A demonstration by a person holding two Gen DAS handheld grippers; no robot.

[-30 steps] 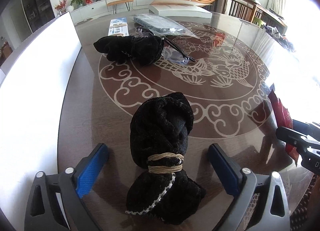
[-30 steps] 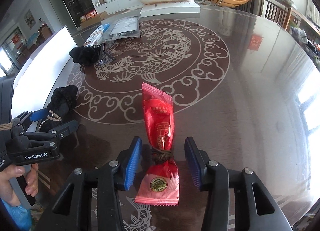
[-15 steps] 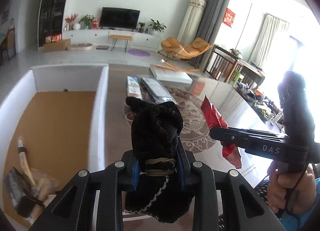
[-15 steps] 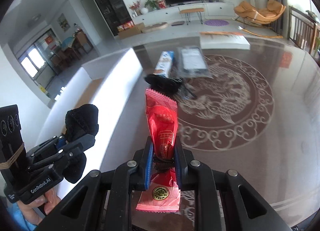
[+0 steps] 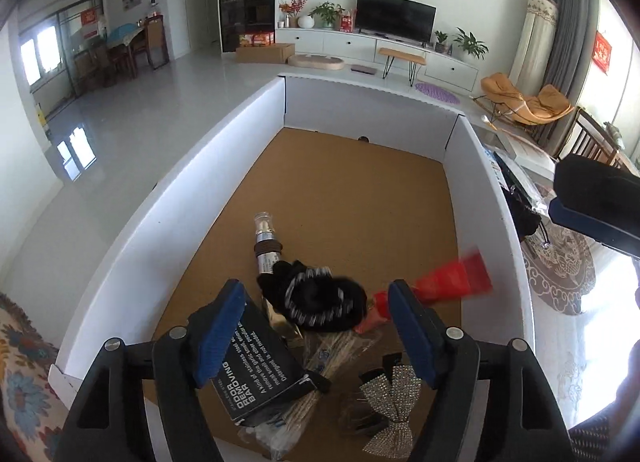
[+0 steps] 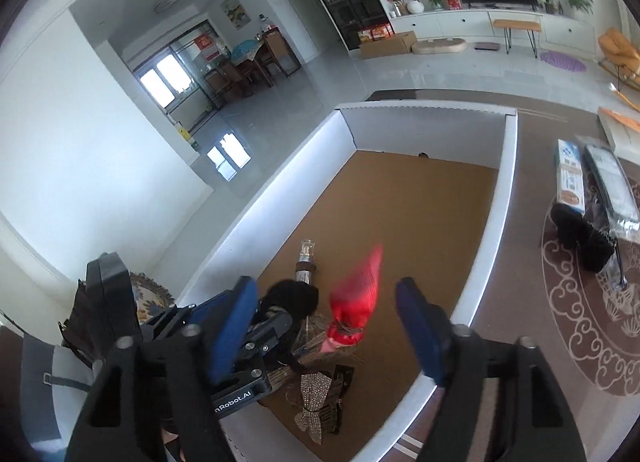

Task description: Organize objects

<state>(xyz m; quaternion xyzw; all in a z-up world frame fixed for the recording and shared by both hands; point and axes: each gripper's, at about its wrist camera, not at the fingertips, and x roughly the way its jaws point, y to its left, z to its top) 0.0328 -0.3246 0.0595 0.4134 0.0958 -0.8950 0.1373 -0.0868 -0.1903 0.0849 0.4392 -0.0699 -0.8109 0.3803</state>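
- My left gripper (image 5: 316,336) has just been opening; its blue pads stand apart, gripping nothing, with the black cloth bundle (image 5: 316,298) loose below them in the white box (image 5: 486,198).
- My right gripper (image 6: 326,326) has likewise just been opening; the red packet (image 6: 356,294), blurred, hangs free between its pads over the box.
- Below lies a black carton (image 5: 260,374) printed "ODOR REMOVING BAR", beside a rhinestone bow (image 5: 392,418) and a small bottle (image 5: 265,238).
- My left gripper's body reads "nRobot.AI" in the right view.
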